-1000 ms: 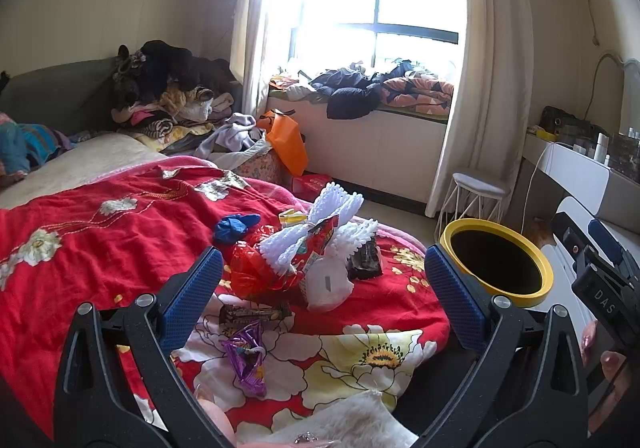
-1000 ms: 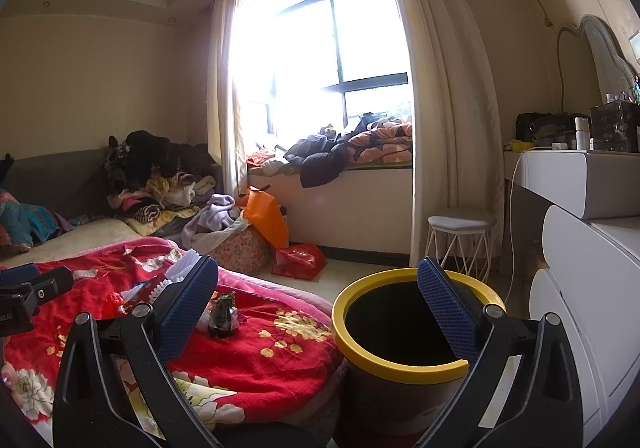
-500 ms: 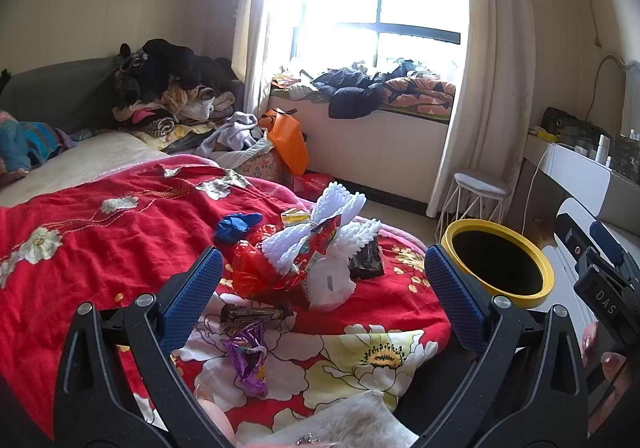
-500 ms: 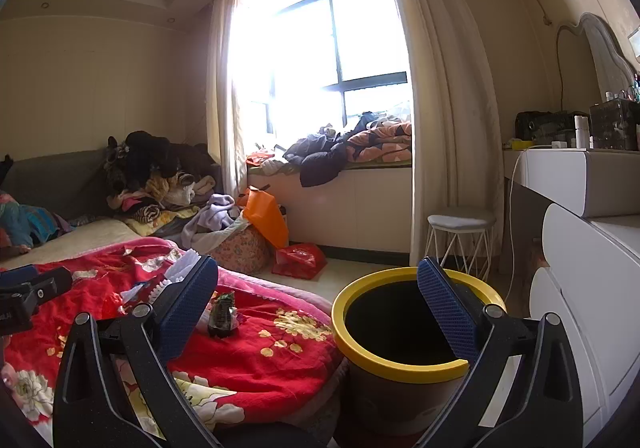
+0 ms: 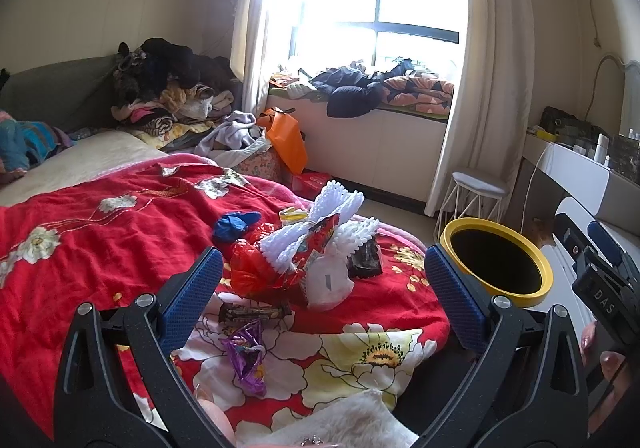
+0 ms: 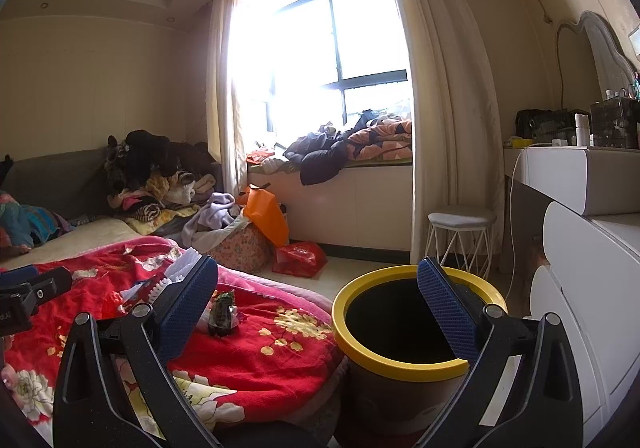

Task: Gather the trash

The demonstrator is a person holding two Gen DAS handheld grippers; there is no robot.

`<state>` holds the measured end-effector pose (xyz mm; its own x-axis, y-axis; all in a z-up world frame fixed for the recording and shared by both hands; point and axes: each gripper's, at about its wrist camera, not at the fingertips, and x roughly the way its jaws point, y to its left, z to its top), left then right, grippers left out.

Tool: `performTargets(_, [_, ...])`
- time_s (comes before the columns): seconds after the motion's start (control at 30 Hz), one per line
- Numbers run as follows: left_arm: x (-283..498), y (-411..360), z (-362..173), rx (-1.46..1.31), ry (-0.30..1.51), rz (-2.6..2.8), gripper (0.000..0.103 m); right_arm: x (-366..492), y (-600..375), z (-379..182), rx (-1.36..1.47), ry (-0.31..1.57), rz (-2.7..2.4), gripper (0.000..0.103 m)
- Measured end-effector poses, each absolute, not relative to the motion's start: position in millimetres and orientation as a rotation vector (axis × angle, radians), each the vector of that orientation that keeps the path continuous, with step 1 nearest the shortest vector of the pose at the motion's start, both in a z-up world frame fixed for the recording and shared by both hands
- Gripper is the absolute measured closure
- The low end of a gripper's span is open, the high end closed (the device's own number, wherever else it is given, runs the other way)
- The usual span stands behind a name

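Left jaws: the left gripper (image 5: 320, 288) is spread wide with nothing between its blue pads, held above the red floral blanket (image 5: 100, 232).
Right jaws: the right gripper (image 6: 320, 312) is likewise released and empty, held over the near edge of the bed.
Between the left jaws: a heap of trash lies on the blanket, made up of a red plastic bag (image 5: 256, 272), white foam netting (image 5: 320, 224) and a white bag (image 5: 328, 280), all touching one another.
Nearer the left jaws: a dark snack bar wrapper (image 5: 254, 313) lies flat, with a crumpled purple wrapper (image 5: 246, 354) just below it, both close to the left pad.
Beyond the heap: a blue crumpled piece (image 5: 234, 224) and a small yellow packet (image 5: 292, 215) lie on the far side.
Right of the heap: a dark wrapper (image 5: 364, 258) touches the netting; in the right wrist view it stands just inside the left pad.
Trash can: the yellow-rimmed trash can (image 6: 400, 332) stands on the floor beside the bed, its opening between the right jaws, toward the right pad; in the left wrist view it sits just outside the right pad.
Farther off: a white stool (image 6: 460, 236) stands by the curtain (image 6: 444, 108), behind the can.
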<state>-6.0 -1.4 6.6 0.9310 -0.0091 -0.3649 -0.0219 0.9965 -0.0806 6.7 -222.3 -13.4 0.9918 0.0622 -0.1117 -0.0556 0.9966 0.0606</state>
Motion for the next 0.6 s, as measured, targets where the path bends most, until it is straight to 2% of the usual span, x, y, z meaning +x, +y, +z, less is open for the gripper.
performTargets(0.6, [0.6,11.9,-0.8,-0.121,0.421,-0.002,0.01,15.6,-205.2,-19.3,0.048,0.172,0.169,0.006])
